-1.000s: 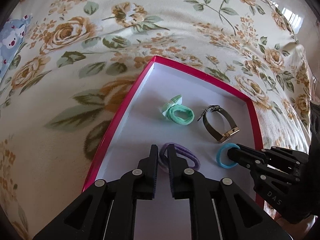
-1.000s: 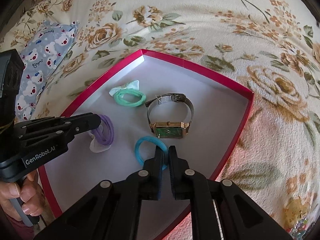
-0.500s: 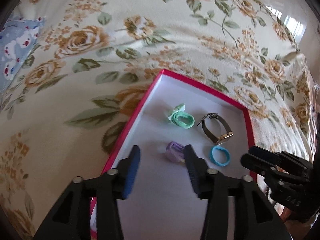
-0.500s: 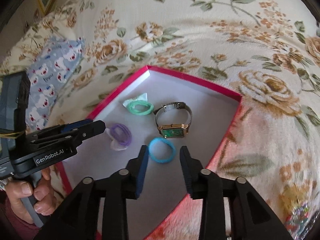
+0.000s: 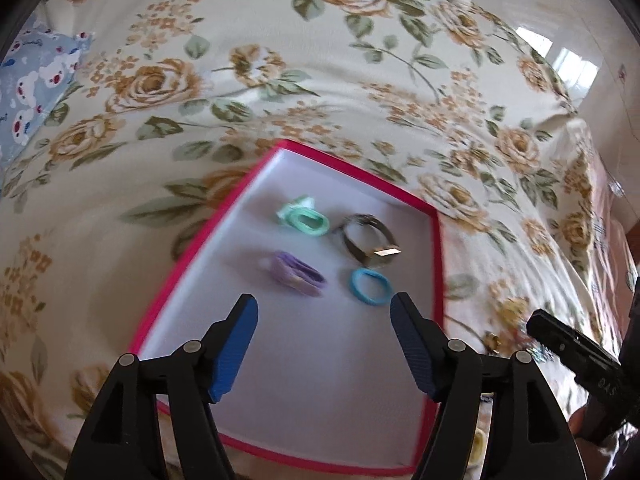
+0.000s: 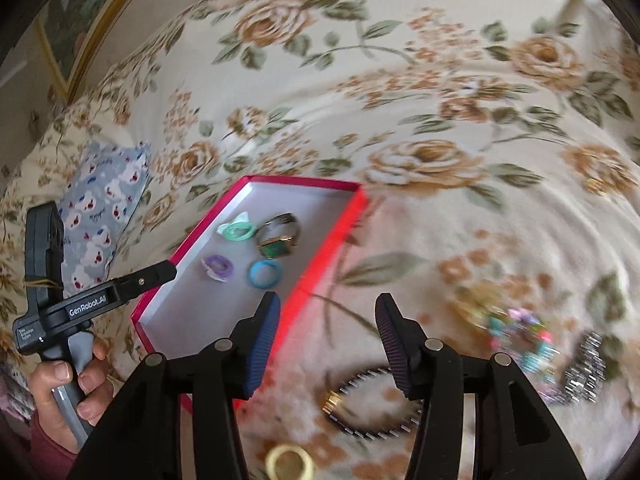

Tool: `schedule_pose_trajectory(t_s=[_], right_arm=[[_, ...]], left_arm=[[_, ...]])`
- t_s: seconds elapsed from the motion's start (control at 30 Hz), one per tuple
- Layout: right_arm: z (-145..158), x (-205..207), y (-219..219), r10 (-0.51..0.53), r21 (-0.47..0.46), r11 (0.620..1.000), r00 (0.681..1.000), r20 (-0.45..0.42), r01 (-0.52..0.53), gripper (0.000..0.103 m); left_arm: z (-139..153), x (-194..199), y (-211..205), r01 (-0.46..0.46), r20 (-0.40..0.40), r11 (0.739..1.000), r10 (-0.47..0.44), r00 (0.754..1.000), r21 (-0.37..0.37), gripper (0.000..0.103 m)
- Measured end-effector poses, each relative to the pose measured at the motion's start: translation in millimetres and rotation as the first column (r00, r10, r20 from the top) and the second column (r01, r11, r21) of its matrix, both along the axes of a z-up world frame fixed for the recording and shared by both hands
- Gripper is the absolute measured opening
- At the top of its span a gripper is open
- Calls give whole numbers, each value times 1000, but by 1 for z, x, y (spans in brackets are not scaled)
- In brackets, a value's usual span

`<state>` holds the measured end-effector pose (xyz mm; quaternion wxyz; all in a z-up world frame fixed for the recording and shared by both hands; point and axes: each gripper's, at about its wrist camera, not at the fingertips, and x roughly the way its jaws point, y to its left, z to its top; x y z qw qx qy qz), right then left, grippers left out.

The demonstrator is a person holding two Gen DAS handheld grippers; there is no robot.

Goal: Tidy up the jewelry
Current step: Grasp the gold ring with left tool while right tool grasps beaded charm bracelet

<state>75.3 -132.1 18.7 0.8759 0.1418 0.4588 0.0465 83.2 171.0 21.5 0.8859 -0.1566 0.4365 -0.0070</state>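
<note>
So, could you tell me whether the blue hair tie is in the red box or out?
In: the blue hair tie lies flat on the red box's white floor, near the watch.

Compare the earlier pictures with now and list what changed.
Both grippers let go and pulled back: left gripper released the purple hair tie, right gripper the blue hair tie; their jaws have just been opening, empty. Both ties lie in the red box. Green hair tie and watch stayed.
</note>
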Motion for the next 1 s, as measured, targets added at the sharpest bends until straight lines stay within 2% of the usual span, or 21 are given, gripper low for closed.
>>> schedule_pose_trajectory(t_s=[0.2,0.5,0.73,1.0], right_arm=[[12,-33,-42,-94,-24,995,995,18,94,52],[7,-72,-93,-208,-43,977,978,-7,207,52],[6,-85,-109,-238,-41,971,971,-8,237,52],[-3,-77,-113,-220,-20,975,975,-26,220,51]], left_arm=[[11,-5,-26,94,13,995,-94,995,18,69],[9,-2,-66,204,-6,979,-204,979,18,69],[2,11,-99,270,-23,962,-269,963,44,69],[-12,31,-137,349,-55,933,-345,937,89,68]])
